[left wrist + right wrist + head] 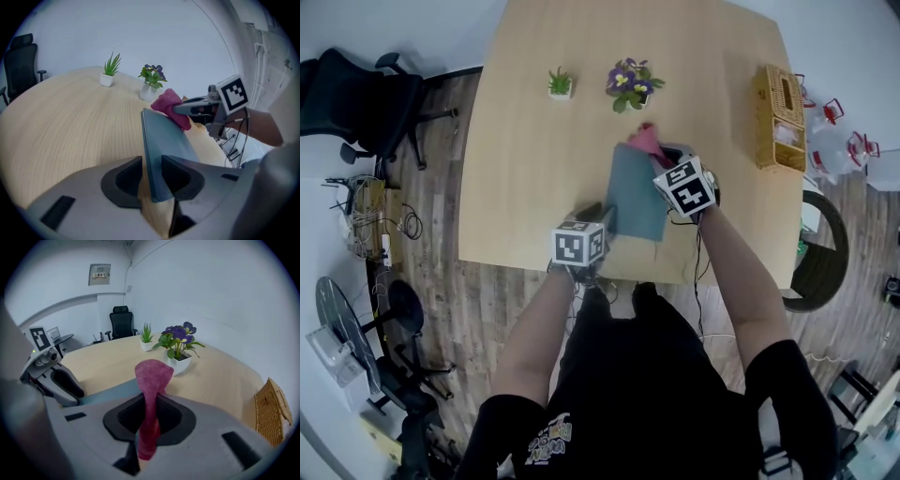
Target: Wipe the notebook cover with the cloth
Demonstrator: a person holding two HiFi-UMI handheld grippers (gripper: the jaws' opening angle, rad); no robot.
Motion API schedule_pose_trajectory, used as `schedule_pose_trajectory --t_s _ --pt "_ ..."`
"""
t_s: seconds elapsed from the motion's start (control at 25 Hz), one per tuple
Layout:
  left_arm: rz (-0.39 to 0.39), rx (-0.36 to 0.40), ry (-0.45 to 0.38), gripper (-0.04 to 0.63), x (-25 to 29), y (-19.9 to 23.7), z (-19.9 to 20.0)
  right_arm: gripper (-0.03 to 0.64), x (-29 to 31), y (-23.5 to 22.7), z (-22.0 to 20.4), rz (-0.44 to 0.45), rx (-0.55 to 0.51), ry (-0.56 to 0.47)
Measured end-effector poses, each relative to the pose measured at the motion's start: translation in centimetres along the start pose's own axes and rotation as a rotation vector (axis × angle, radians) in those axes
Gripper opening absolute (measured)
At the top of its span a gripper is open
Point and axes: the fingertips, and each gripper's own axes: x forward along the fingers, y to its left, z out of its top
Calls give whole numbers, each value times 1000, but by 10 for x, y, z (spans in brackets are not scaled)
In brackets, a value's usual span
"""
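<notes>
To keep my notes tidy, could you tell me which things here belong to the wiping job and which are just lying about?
In the job: flat blue-grey notebook, pink fabric cloth, left gripper on the notebook, right gripper holding the cloth.
Lying about: spiky green plant in white pot, purple-flowered plant in white pot, woven wicker box, black office chair.
</notes>
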Motion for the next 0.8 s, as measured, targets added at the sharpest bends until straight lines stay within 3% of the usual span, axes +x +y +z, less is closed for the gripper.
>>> schedule_pose_trajectory --t_s 0.24,0.8 --pt "-7 -5 -1 120 0 1 0 58 30 17 -2 49 -52 67" --pt "-1 0 0 120 0 4 -1 57 18 51 -20 81 -10 74"
